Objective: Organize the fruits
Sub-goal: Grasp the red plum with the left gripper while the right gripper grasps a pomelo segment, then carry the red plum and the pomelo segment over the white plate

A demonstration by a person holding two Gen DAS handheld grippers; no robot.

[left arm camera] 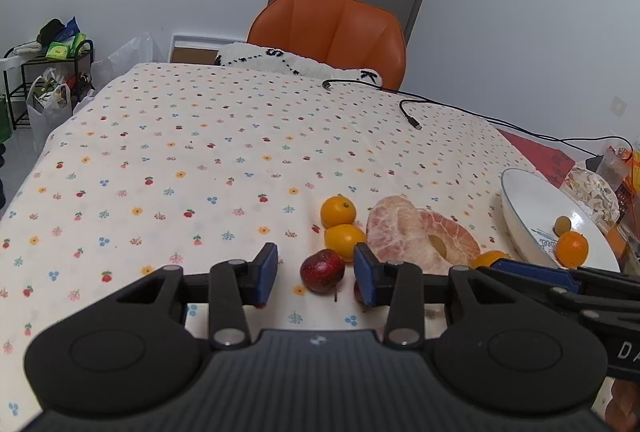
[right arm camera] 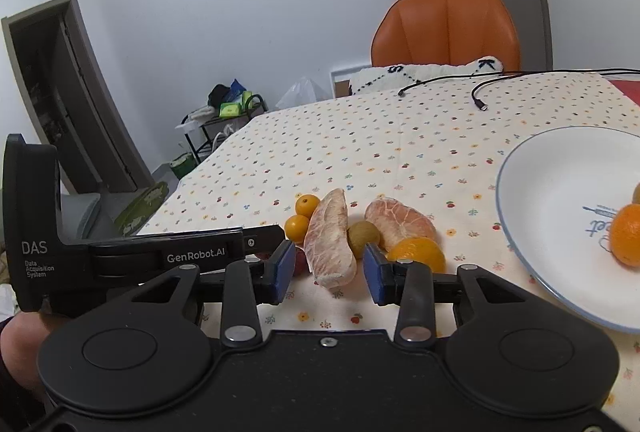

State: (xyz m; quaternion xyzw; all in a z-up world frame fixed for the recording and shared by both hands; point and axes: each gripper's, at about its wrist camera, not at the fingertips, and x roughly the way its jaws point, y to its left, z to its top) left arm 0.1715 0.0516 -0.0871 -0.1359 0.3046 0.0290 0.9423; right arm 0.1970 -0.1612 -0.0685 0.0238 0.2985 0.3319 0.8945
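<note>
We count four oranges (right arm camera: 417,253), two pomelo segments (right arm camera: 330,242), two green fruits (right arm camera: 363,233), one red fruit (left arm camera: 322,270) and one plate (right arm camera: 540,191).

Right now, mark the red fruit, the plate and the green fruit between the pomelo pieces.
red fruit (left arm camera: 322,270), left wrist view, middle of its dark skin.
plate (right arm camera: 540,199), right wrist view, bare white inner surface.
green fruit (right arm camera: 363,234), right wrist view, centre of its visible face.

Left gripper (right arm camera: 256,252) body: "DAS", "Data Acquisition System", "GenRobot.AI". Cushion (right arm camera: 424,75): black letters "S", "K". Plate (right arm camera: 540,199): blue script, partly hidden, unreadable.
</note>
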